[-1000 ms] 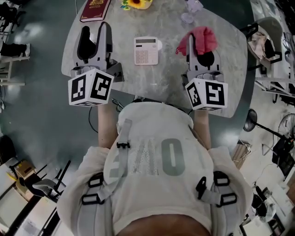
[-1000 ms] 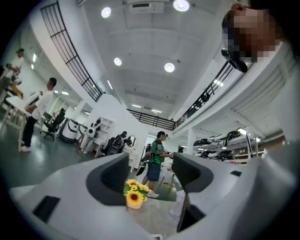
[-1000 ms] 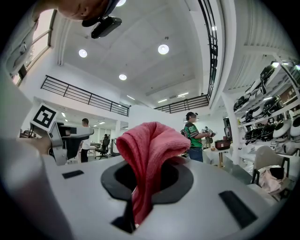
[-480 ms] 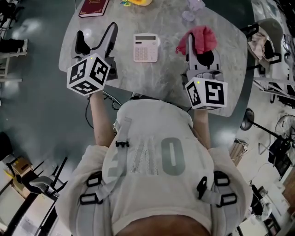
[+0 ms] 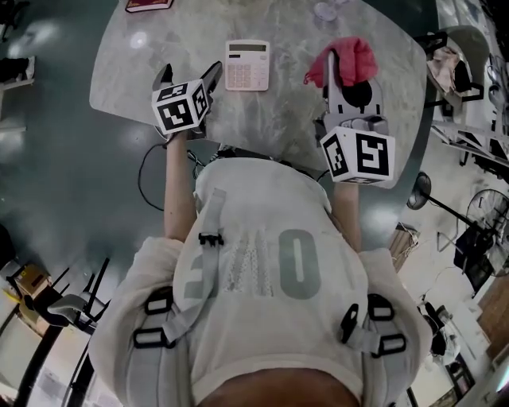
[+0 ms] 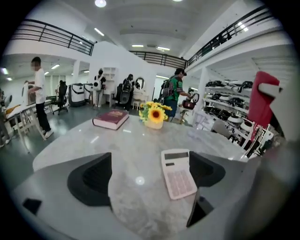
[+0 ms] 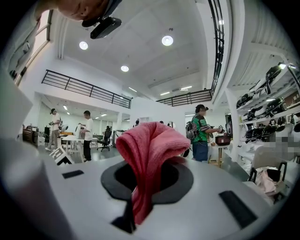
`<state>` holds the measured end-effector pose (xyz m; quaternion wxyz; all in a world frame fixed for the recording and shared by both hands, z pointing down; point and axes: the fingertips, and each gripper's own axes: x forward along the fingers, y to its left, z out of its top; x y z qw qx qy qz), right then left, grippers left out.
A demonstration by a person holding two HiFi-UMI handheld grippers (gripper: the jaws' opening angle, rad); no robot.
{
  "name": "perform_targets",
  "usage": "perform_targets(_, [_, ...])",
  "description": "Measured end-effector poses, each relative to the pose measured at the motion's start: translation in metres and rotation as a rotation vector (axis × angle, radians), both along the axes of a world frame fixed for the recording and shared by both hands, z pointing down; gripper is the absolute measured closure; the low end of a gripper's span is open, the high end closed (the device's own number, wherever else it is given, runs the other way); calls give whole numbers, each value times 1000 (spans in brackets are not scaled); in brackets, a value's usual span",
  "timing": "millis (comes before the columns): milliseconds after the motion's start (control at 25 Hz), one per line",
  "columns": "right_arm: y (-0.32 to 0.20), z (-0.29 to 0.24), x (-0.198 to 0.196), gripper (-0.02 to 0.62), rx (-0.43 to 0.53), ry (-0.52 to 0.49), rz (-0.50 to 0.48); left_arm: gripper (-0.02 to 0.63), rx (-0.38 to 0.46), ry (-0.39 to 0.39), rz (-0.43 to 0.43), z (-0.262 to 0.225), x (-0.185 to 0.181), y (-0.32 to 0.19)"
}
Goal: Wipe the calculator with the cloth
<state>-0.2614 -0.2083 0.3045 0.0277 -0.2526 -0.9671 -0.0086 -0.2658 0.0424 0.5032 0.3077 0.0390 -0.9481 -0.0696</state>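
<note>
A pale pink calculator [image 5: 247,65] lies flat on the grey marble table [image 5: 278,119]. My left gripper [image 5: 188,74] hangs low over the table just left of it, tilted down, jaws wide open and empty. In the left gripper view the calculator [image 6: 178,173] lies ahead of the left gripper [image 6: 147,176], close to the right jaw and apart from it. To the calculator's right, my right gripper [image 5: 344,75] is held level and is shut on a red cloth [image 5: 347,62]. The cloth [image 7: 147,154] bunches up above the right gripper [image 7: 140,187] and hangs down between the jaws.
A dark red book [image 6: 111,118] and a sunflower pot [image 6: 153,115] stand at the table's far side, and a clear object [image 5: 326,9] lies beyond the cloth. The table's near edge runs under both grippers. People stand in the room behind.
My left gripper has dropped toward the table and tilted down near the calculator, and its jaws have spread wider. The right gripper and the cloth have stayed where they were.
</note>
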Motion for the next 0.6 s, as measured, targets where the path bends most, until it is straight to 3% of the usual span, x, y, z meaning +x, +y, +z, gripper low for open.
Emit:
perform_targets(360, [-5,14,3,538,33,38,41,107,-62,257,74,87,18,-7])
perform_targets(600, [-7,18,7,538,41,49,66,109,-76,348,130,115,26,-16])
